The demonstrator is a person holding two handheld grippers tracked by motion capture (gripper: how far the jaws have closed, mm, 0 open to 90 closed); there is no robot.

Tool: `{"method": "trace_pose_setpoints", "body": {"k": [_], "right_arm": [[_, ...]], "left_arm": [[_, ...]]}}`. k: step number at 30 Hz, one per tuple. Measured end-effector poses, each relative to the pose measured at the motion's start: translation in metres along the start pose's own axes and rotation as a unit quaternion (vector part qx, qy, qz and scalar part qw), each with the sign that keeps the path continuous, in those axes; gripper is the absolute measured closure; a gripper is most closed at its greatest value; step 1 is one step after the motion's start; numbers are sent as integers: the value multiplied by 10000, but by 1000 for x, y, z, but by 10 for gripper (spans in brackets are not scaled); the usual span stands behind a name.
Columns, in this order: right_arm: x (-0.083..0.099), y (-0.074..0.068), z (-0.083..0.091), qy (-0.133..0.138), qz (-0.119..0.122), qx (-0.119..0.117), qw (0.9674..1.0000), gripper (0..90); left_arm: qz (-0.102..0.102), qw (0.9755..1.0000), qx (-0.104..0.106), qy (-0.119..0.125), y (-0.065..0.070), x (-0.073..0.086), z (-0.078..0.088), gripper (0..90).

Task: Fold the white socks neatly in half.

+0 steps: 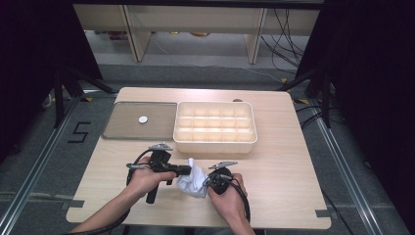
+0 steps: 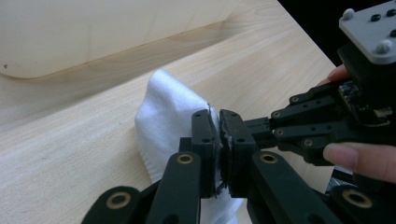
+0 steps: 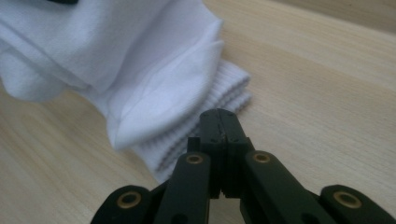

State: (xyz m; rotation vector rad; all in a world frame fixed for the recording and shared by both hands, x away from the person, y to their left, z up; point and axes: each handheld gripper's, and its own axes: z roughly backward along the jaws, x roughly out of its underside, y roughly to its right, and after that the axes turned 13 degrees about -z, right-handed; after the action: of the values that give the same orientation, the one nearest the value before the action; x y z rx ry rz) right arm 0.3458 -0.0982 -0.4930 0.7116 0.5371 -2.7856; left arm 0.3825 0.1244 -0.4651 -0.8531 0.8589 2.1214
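**Two claws on a white sock at the near edge of the bench**

The pale wooden bench (image 1: 274, 161) carries everything. At its far side stands a cream compartment tray (image 1: 215, 142), divided into a grid of small cells, and just to the left of it lies a flat grey mat (image 1: 122, 125) with a small white disc (image 1: 143, 119) resting near its middle.

Nearer the person, between the two hands, lies the white sock (image 1: 194, 180), bunched up on the wood and well apart from the tray. In the right gripper view the sock (image 3: 154, 88) shows a smooth folded body and a ribbed cuff lying flat on the bench.

The left claw (image 1: 188, 170) comes in from the left and reaches onto the sock; in the left gripper view its jaws (image 2: 219, 140) are clamped together on a fold of white fabric, which shows pinched between the pads. The right claw (image 1: 206, 182) sits at the sock's right edge. Its jaws (image 3: 219, 135) are pressed together at the ribbed cuff; whether any fabric is caught between them I cannot tell.
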Motion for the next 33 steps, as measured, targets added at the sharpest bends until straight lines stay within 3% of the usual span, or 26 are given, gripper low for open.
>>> {"method": "trace_pose_setpoints", "body": {"k": [5,6,9,14,16,18,19,22,23,27,31,33], "right_arm": [[-3,6,3,36,-102,146,9998,900],[-2,4,2,-3,-51,22,10000,900],[-2,2,0,-81,-72,102,9999,900],[-1,2,-4,-114,-61,-122,9998,900],[-1,2,-4,-110,0,-142,9998,900],[-1,0,-6,-118,-114,-101,9998,900],[0,0,-6,-121,-7,-116,9999,900],[-1,-3,-8,-140,-96,-143,9998,900],[-1,-4,-8,-114,-36,-14,9999,900],[-1,-4,-9,-104,-23,-133,9999,900],[-1,-7,-8,-70,6,-21,10000,900],[-2,-7,-9,-125,63,-156,9998,900]], "left_arm": [[-19,10000,8,-27,1,0,-1,847],[-51,10000,26,-40,2,0,-2,847],[-45,10000,-17,-59,4,0,-3,847],[-97,9999,42,-85,4,-1,-5,846],[-99,9999,28,-74,4,-1,-6,846],[-104,9999,35,-80,5,-1,-7,846],[-131,9999,-7,-88,6,-1,-7,846],[-151,9998,-16,-136,8,-1,-9,846],[-153,9998,58,-129,7,0,-10,846],[-113,9998,19,-134,8,0,-11,845],[-124,9998,33,-165,7,-1,-12,845],[-108,9998,-34,-142,8,-2,-13,845]]}}
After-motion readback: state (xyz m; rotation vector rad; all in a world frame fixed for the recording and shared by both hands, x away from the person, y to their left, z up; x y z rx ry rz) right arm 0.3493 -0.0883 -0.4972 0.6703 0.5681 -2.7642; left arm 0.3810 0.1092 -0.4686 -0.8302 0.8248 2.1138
